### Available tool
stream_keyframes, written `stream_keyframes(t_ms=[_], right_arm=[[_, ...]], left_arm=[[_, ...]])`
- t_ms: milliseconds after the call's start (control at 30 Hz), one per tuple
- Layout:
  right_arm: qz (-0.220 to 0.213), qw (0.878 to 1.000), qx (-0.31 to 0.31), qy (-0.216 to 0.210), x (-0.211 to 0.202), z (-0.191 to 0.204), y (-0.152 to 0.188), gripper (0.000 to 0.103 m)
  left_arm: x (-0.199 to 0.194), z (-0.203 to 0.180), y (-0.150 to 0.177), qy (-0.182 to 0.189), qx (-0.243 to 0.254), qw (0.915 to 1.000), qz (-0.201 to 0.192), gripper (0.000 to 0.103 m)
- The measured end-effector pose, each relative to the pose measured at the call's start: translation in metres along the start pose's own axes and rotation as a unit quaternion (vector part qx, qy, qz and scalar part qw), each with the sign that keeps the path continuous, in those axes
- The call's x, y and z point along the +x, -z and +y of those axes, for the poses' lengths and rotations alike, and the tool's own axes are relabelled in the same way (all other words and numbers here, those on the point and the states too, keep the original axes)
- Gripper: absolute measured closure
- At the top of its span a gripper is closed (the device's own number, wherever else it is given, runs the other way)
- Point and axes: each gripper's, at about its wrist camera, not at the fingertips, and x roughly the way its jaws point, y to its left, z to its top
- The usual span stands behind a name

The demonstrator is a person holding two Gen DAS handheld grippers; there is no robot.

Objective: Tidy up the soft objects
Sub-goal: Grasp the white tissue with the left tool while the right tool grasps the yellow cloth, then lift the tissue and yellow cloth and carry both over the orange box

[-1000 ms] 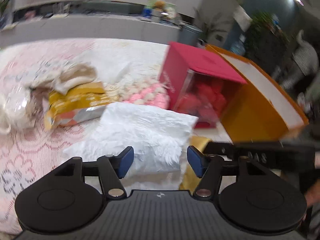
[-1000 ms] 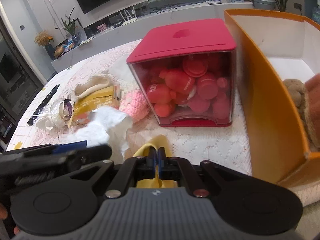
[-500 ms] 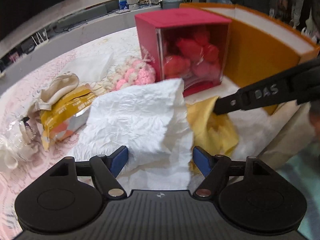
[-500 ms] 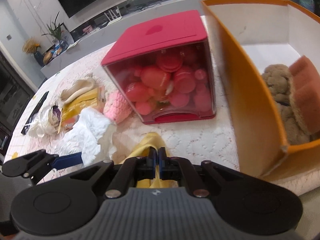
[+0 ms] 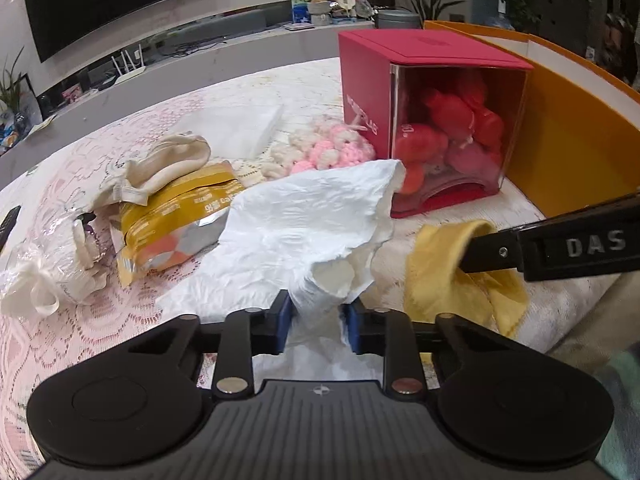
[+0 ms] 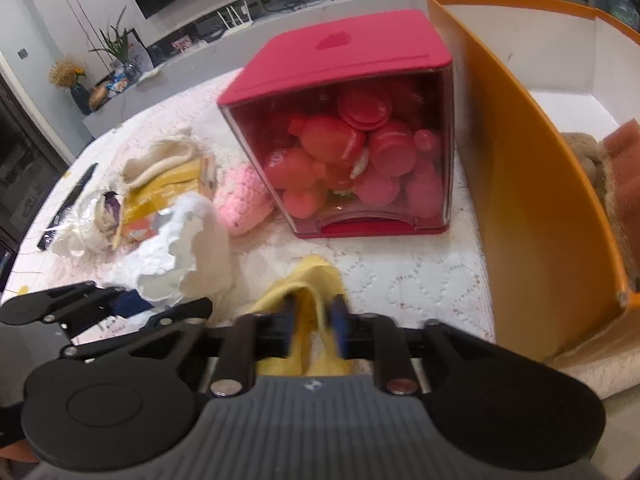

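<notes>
A: Left gripper (image 5: 316, 318)?

B: Narrowed onto the white crumpled sheet (image 5: 312, 216), with a wad of it pinched between the blue pads (image 5: 280, 316). Rest of the sheet billowing up toward 12 o'clock, off the lace tablecloth (image 5: 60, 320).

A: And the right gripper (image 6: 315, 320)?

B: Parted to a narrow gap, with folds of the yellow cloth (image 6: 308, 280) between the pads. Too blurred to tell whether gripped or only straddled. Seen from the left wrist camera as a black finger reaching in from 3 o'clock, tip touching the cloth.

A: Where on the table?

B: At 6 o'clock in the right wrist view, near the table edge. Just beside the white sheet, which sits at 9 o'clock of it.

A: Beyond that?

B: Red box (image 6: 340, 52) at 12 o'clock, clear-fronted, full of red and pink capsules. Orange bin (image 6: 532, 200) at 3 o'clock, right beside the box, holding a brown plush (image 6: 580, 148) and an orange sponge (image 6: 624, 148).

A: Left of the box?

B: Pink crochet piece (image 6: 244, 200) touching its lower corner. Farther toward 9 o'clock, a yellow snack pouch (image 5: 180, 216) under a cream cloth bag (image 5: 172, 160).
</notes>
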Motion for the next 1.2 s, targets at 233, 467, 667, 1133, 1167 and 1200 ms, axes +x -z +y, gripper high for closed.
stream_keyframes(t_ms=[233,467,667,1133,1167,1200], right_arm=[[-0.002,0.999,-0.041,0.013,0.002,0.015,0.003,0.029],[0.023,0.998,-0.049,0.026,0.014,0.018,0.004,0.057],[0.025,0.998,-0.052,0.022,0.016,0.020,0.006,0.101],[-0.042,0.997,-0.065,-0.001,-0.029,0.024,0.010,0.102],[-0.043,0.997,-0.064,-0.005,-0.033,0.024,0.009,0.102],[-0.045,0.997,-0.063,-0.007,-0.038,0.023,0.008,0.102]], left_arm=[[0.001,0.003,-0.001,-0.005,-0.012,0.9999,-0.005,0.081],[-0.002,0.006,0.000,0.001,-0.030,0.9995,-0.008,0.085],[-0.005,0.005,0.001,-0.003,-0.028,0.9994,-0.020,0.089],[-0.064,0.013,-0.011,0.008,-0.071,0.9936,-0.087,0.094],[-0.069,0.012,-0.012,0.013,-0.074,0.9931,-0.090,0.094],[-0.074,0.011,-0.014,0.019,-0.075,0.9928,-0.091,0.094]])
